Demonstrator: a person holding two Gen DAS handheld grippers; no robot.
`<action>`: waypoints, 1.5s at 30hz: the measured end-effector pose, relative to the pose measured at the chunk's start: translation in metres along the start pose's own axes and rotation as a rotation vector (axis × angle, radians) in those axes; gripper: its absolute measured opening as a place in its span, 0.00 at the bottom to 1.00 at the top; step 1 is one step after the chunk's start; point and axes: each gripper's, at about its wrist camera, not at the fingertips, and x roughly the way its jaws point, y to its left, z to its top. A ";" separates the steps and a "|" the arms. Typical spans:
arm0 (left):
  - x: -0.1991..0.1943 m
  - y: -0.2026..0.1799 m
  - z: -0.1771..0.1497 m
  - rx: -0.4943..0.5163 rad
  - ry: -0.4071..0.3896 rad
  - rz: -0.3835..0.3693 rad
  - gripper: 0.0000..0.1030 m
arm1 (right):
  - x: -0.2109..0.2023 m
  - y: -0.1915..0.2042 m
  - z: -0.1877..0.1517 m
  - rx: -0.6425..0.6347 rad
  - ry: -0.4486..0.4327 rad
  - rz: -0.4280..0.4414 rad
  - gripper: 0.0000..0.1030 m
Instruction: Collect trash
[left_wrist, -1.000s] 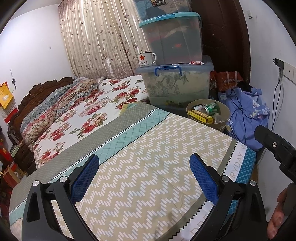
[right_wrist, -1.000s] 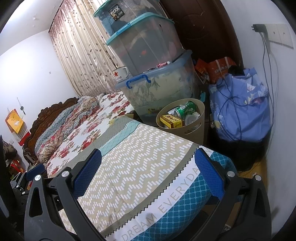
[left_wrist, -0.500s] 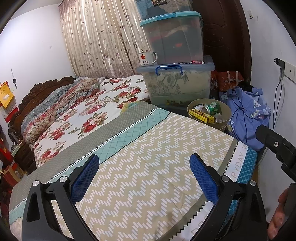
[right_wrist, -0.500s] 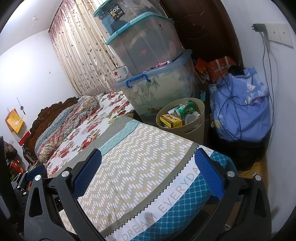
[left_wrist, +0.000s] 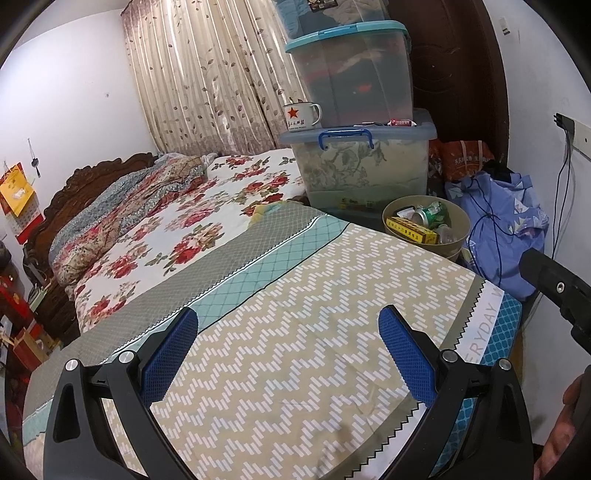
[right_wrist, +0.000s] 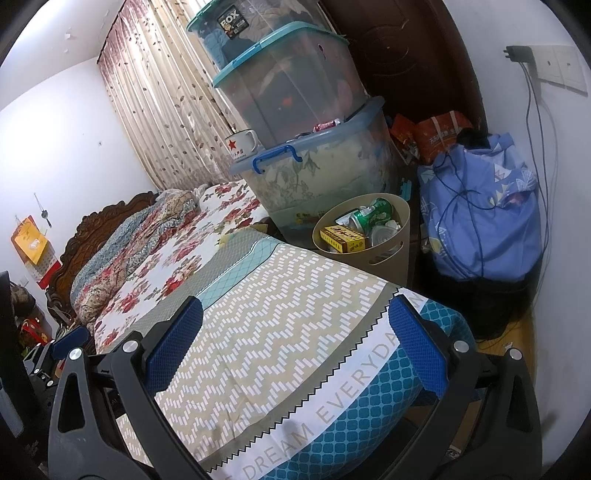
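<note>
A beige trash bin (left_wrist: 460, 242) stands on the floor past the bed's far corner; it also shows in the right wrist view (right_wrist: 400, 236). It holds a green can (right_wrist: 373, 212), a yellow box (right_wrist: 343, 238) and clear plastic. My left gripper (left_wrist: 290, 334) is open and empty above the zigzag bedcover (left_wrist: 295, 314). My right gripper (right_wrist: 295, 325) is open and empty above the same bedcover (right_wrist: 280, 314), near its foot edge. The bin lies well ahead of both.
Stacked clear storage boxes (left_wrist: 362, 162) with an enamel mug (left_wrist: 299, 116) stand behind the bin. A blue cloth bundle (right_wrist: 484, 221) with cables sits right of it by the wall. A floral quilt (left_wrist: 140, 206) covers the bed's far half.
Both views are nearly steady; the left wrist view has shifted very slightly. Both grippers stay open and empty.
</note>
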 end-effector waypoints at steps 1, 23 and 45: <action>0.000 0.000 0.000 0.004 0.000 0.002 0.92 | 0.000 0.000 -0.001 -0.001 0.001 0.001 0.97; 0.006 -0.002 -0.003 0.012 0.024 0.020 0.92 | 0.009 0.001 -0.002 -0.004 0.015 0.011 0.97; 0.008 0.001 -0.003 0.007 0.034 0.030 0.92 | 0.014 -0.001 -0.002 -0.008 0.035 0.024 0.97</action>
